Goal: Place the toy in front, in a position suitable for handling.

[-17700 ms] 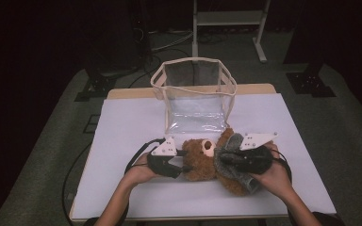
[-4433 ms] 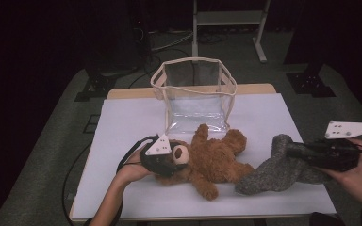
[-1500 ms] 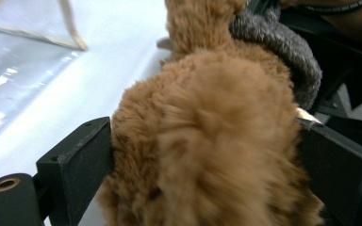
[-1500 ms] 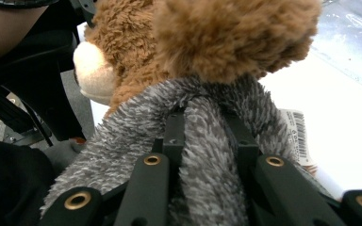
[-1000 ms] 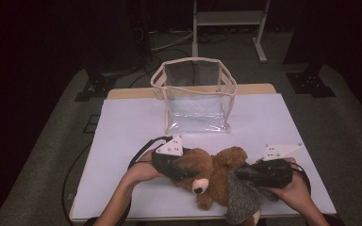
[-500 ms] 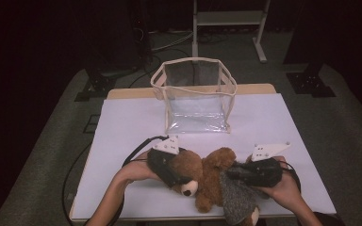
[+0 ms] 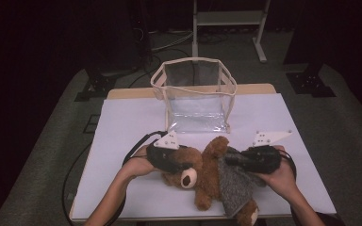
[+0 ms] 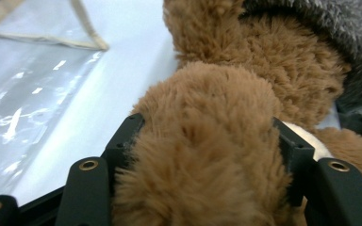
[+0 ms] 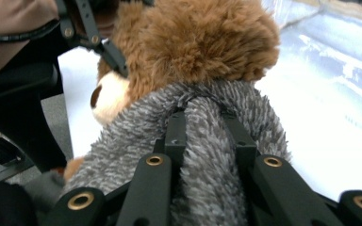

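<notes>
Teddy bear (image 7: 202, 172): laid on the white surface (image 7: 122, 122), near its front edge and between the two hands; the pale snout is turned toward the front edge, and one brown arm is raised toward the clear bag.
Grey garment (image 7: 235, 186): draped over the bear's right-hand side in the high view, reaching down to the foot at the front edge; in the right gripper view (image 9: 207, 141) it is seen pulled up against the brown fur.
Left gripper (image 7: 172, 160): placed at the bear's head; in the left gripper view (image 8: 207, 155) the brown plush is seen bulging between the two black fingers, which have just been closing in and are pressed against it on both sides.
Right gripper (image 7: 245, 159): held level across the bear's body; in the right gripper view (image 9: 207, 141) a fold of the grey garment is seen pinched between the clenched fingers.
Left hand (image 7: 139, 165): wrapped round the left gripper, the forearm coming in from the bottom edge.
Right hand (image 7: 275, 174): wrapped round the right gripper from the right.
Clear bag (image 7: 195, 96): stood upright and open-topped with beige trim, behind the bear at the middle of the surface, apart from it.
Cable (image 7: 82, 165): looped from the left gripper over the left edge of the surface.
Floor (image 7: 42, 141): grey carpet is seen around the surface.
</notes>
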A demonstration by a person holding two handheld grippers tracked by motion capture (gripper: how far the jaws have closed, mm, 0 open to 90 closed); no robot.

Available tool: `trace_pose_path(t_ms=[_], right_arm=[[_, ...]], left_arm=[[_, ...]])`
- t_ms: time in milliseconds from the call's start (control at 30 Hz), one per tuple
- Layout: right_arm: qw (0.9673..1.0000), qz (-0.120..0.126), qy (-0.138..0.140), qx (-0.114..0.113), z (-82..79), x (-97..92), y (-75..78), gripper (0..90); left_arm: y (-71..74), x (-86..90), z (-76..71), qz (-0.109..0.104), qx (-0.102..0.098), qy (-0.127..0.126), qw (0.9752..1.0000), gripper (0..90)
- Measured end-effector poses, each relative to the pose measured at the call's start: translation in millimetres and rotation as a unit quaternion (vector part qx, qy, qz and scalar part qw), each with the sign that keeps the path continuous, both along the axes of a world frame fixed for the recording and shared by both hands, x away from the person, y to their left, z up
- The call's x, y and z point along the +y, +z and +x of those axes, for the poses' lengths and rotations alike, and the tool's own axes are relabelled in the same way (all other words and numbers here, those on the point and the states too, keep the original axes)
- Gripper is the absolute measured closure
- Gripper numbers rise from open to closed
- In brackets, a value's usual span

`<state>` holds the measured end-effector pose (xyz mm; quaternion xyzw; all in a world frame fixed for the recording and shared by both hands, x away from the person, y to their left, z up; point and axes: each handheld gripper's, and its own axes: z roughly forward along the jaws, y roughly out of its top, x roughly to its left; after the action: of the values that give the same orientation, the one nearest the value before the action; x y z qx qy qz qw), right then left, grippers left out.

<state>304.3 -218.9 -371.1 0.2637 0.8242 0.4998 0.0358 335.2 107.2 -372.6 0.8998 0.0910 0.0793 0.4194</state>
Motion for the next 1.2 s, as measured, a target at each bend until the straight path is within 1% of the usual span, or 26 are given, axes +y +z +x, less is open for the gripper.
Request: trace_pose_path(t_ms=[67, 100, 167, 200, 233, 300, 333, 400, 433, 500, 567, 700, 867, 933, 1000, 1033, 1133, 1200], right_arm=[[1.0000, -0.002, 0.006, -0.002, 11.0, 8.9, 4.6, 74.8], [0.9999, -0.005, 0.010, -0.001, 16.1, 14.5, 6.1, 74.8], [0.9996, -0.014, 0.023, 0.001, 23.0, 27.1, 6.7, 74.7], [0.9992, -0.022, 0.032, 0.006, 24.7, 32.8, 5.8, 74.6], [0.9987, -0.030, 0.039, 0.011, 25.2, 37.1, 4.9, 74.5], [0.9979, -0.039, 0.049, 0.016, 24.9, 38.4, 4.6, 74.7], [0.9977, -0.042, 0.051, 0.017, 24.0, 35.7, 5.4, 74.8], [0.9977, -0.046, 0.046, 0.014, 19.6, 26.5, 6.6, 74.8], [0.9981, -0.045, 0.041, 0.015, 17.1, 20.3, 6.6, 74.8], [0.9985, -0.045, 0.026, 0.016, 11.9, 5.4, 5.2, 74.9], [0.9990, -0.038, 0.010, 0.023, 8.3, -10.5, 1.6, 75.0], [0.9988, -0.033, -0.017, 0.033, 2.4, -37.8, -2.7, 75.1], [0.9979, -0.043, -0.038, 0.029, -1.9, -57.8, 2.7, 75.2], [0.9982, -0.037, -0.040, 0.026, -1.1, -61.0, 7.9, 75.2], [0.9984, -0.038, -0.038, 0.019, 0.5, -56.5, 13.9, 75.1], [0.9987, -0.037, -0.032, 0.014, 2.1, -51.2, 16.4, 75.2], [0.9991, -0.042, -0.004, 0.004, 7.6, -26.3, 20.9, 75.1], [0.9986, -0.048, 0.021, 0.003, 10.4, -5.8, 19.5, 75.1]], left_arm=[[0.6, 7.5, 1.5, 0.006, -0.005, 0.009, 0.9999, 40.1], [-0.3, 11.7, 1.0, 0.004, 0.000, 0.016, 0.9999, 40.0], [-6.0, 18.7, -2.1, -0.003, 0.006, 0.017, 0.9998, 38.3], [-9.9, 21.7, -4.7, -0.010, 0.009, 0.016, 0.9998, 37.4], [-12.8, 24.8, -7.4, -0.024, 0.012, 0.015, 0.9995, 36.3], [-16.4, 28.3, -11.3, -0.043, 0.007, 0.015, 0.9989, 35.3], [-17.4, 28.8, -12.2, -0.045, 0.010, 0.011, 0.9989, 35.2], [-15.3, 29.9, -14.1, -0.040, 0.006, 0.005, 0.9992, 34.8], [-14.5, 29.3, -15.6, -0.035, 0.003, 0.003, 0.9994, 34.4], [-14.0, 28.1, -18.3, -0.034, -0.001, 0.000, 0.9994, 33.6], [-13.4, 27.9, -20.0, -0.033, -0.004, -0.002, 0.9995, 32.6], [-13.0, 28.2, -23.1, -0.032, -0.005, -0.004, 0.9995, 31.3], [-13.9, 29.7, -22.2, -0.036, -0.003, -0.007, 0.9993, 30.3], [-14.2, 29.8, -21.6, -0.036, -0.003, -0.008, 0.9993, 29.9], [-13.9, 28.7, -22.3, -0.034, -0.005, -0.010, 0.9994, 29.1], [-13.4, 28.2, -23.0, -0.031, -0.007, -0.011, 0.9994, 28.8], [-12.6, 26.7, -24.6, -0.026, -0.010, -0.013, 0.9995, 27.9], [-12.5, 27.6, -24.5, -0.022, -0.012, -0.015, 0.9996, 27.9]])
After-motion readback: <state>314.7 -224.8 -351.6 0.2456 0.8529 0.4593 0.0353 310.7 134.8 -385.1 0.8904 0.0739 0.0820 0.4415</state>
